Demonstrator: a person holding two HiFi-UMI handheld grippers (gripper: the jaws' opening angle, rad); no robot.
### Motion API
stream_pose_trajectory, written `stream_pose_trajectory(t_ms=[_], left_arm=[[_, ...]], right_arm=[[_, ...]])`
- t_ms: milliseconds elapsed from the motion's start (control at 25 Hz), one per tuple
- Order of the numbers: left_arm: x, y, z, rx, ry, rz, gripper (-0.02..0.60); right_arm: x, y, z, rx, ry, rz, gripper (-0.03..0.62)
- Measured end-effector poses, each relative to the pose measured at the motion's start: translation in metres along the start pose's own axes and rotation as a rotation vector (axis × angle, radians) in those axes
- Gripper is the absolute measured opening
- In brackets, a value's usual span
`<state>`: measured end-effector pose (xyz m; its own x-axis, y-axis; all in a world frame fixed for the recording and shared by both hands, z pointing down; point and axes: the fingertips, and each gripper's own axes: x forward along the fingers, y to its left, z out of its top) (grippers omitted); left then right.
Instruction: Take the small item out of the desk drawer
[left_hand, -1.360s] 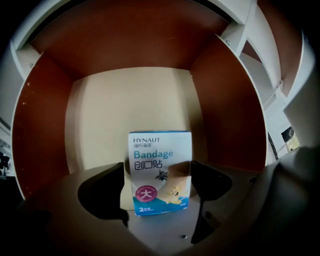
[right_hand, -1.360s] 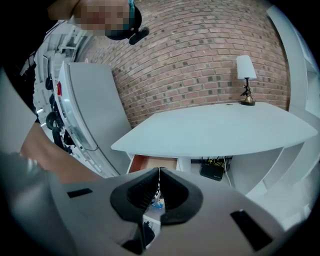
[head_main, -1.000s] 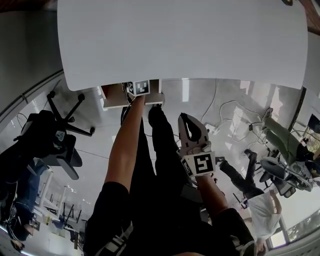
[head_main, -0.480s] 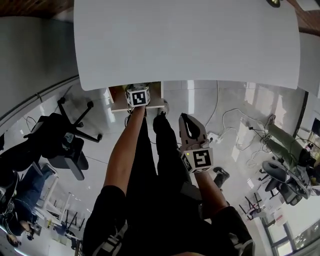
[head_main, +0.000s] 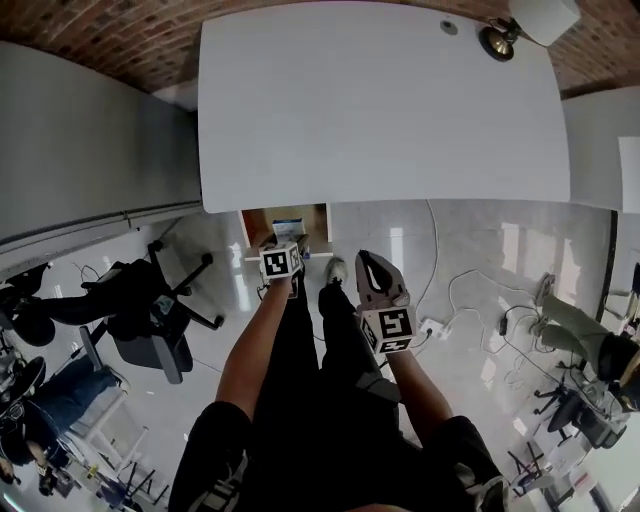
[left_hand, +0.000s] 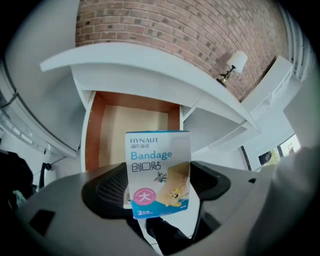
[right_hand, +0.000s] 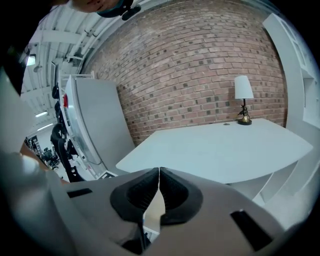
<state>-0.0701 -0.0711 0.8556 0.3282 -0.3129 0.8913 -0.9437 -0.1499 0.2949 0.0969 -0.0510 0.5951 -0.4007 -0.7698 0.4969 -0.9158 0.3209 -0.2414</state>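
A small white and blue bandage box (left_hand: 159, 172) stands upright between the jaws of my left gripper (left_hand: 159, 192), which is shut on it. Behind it the desk drawer (left_hand: 131, 127) hangs open with a bare wooden bottom, under the white desk top (left_hand: 150, 60). In the head view my left gripper (head_main: 286, 250) holds the box (head_main: 291, 231) just in front of the open drawer (head_main: 252, 225). My right gripper (head_main: 366, 262) hangs to the right of it over the floor. In the right gripper view its jaws (right_hand: 159, 174) meet at the tips with nothing between them.
The white desk (head_main: 380, 100) stands against a brick wall (head_main: 120, 40), with a lamp (head_main: 500, 35) at its far right corner. A grey partition (head_main: 90, 150) is on the left. A black office chair (head_main: 150, 310) stands left of my legs. Cables (head_main: 450, 300) lie on the floor at the right.
My left gripper has drawn back out of the drawer toward me with the box in it. The view has pulled away from the desk. The right gripper has stayed shut and hardly moved.
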Motion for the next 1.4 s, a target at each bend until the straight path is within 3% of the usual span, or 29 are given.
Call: stream_pose_trajectory(t_ms=[240,440,640,800,1200,1400], left_arm=[[-0.106,-0.030,-0.017,0.015,-0.145,-0.011,0.394],[-0.203,-0.041,0.022,0.054,-0.389,-0.005,0.394],[-0.293,-0.047,0.060,0.083,-0.579,-0.006,0.394],[-0.364,-0.056,0.091,0.097,-0.719,-0.049,0.394],[-0.489,-0.111,0.119,0.278,-0.923,-0.176,0.394],[-0.507,-0.122,0.109,0.270,-0.943,-0.212,0.394]], right_arm=[[-0.036,0.019,0.034,-0.021,-0.072,0.054,0.028],[-0.050,0.041,0.071,-0.040,-0.128,0.085,0.029],[-0.068,0.059,0.105,-0.044,-0.179,0.067,0.028],[-0.084,0.078,0.132,-0.064,-0.216,0.043,0.029],[-0.133,0.124,0.175,-0.078,-0.294,0.007,0.029],[-0.146,0.131,0.180,-0.107,-0.328,-0.010,0.029]])
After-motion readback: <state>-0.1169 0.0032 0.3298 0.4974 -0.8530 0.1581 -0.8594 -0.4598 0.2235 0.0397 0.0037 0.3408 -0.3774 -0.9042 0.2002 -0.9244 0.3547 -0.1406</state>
